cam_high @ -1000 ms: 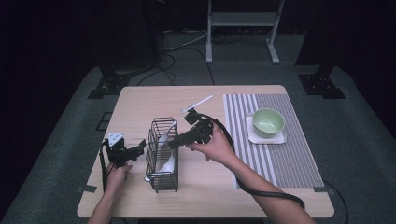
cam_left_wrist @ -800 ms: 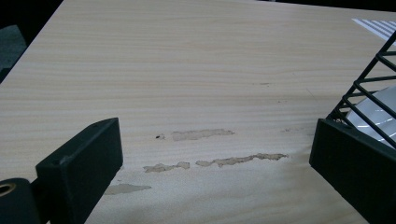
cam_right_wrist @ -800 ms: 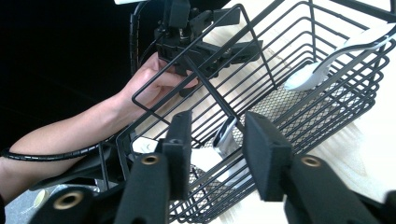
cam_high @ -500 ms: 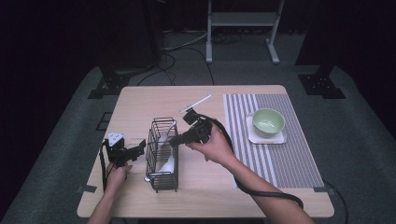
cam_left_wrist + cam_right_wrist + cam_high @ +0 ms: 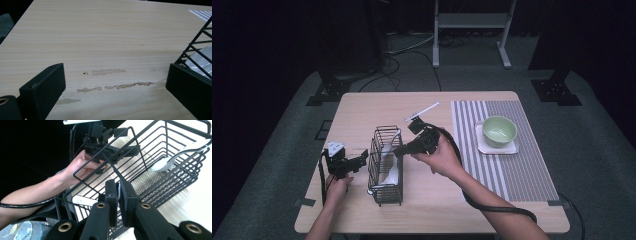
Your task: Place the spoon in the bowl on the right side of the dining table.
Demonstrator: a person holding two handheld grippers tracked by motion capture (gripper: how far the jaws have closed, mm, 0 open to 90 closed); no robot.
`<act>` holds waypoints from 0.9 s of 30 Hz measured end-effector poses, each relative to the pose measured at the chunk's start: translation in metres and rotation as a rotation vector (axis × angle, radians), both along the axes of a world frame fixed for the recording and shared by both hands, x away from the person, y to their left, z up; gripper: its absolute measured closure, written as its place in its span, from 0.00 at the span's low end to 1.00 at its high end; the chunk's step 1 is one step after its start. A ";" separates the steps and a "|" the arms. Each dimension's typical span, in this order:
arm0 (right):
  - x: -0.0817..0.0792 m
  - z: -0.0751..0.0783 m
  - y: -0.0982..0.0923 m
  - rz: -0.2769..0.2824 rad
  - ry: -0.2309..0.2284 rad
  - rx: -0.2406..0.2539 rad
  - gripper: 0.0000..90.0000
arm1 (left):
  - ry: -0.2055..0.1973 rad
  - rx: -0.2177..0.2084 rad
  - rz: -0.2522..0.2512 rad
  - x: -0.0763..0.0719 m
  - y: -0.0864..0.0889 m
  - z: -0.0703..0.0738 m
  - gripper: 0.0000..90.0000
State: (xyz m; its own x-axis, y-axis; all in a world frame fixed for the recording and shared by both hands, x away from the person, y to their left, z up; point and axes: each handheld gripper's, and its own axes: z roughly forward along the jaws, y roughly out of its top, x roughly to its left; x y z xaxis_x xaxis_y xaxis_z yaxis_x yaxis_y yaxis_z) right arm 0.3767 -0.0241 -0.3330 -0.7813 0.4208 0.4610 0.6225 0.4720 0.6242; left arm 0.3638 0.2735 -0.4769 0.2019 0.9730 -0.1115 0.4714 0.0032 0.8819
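Note:
A black wire basket point(image 5: 387, 129) stands on the wooden table point(image 5: 437, 210), left of centre. Something flat and white point(image 5: 388, 167) lies in it, and a white spoon point(image 5: 172, 157) rests against a wall of the basket point(image 5: 150, 180). My right gripper point(image 5: 397, 150) reaches over the basket's right rim. Its jaws have just been closing, and in the right gripper view they point(image 5: 118, 187) are shut on a thin white edge. My left gripper point(image 5: 359, 159) sits beside the basket's left side. It point(image 5: 116, 72) is open with bare table between the jaws, one jaw close to the basket's corner point(image 5: 197, 42).
A striped mat point(image 5: 512, 170) covers the table's right part. On it a green bowl point(image 5: 499, 130) sits on a white square coaster point(image 5: 512, 149). A thin white stick point(image 5: 422, 111) lies behind the basket. The right gripper's cable point(image 5: 497, 207) trails toward the front edge.
In the high view both hands, both grippers and the basket stay where they were; no movement stands out at this size.

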 end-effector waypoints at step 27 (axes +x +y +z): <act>-0.002 0.027 -0.019 -0.035 0.033 0.168 0.95 | -0.003 0.002 0.002 0.000 0.000 0.000 0.02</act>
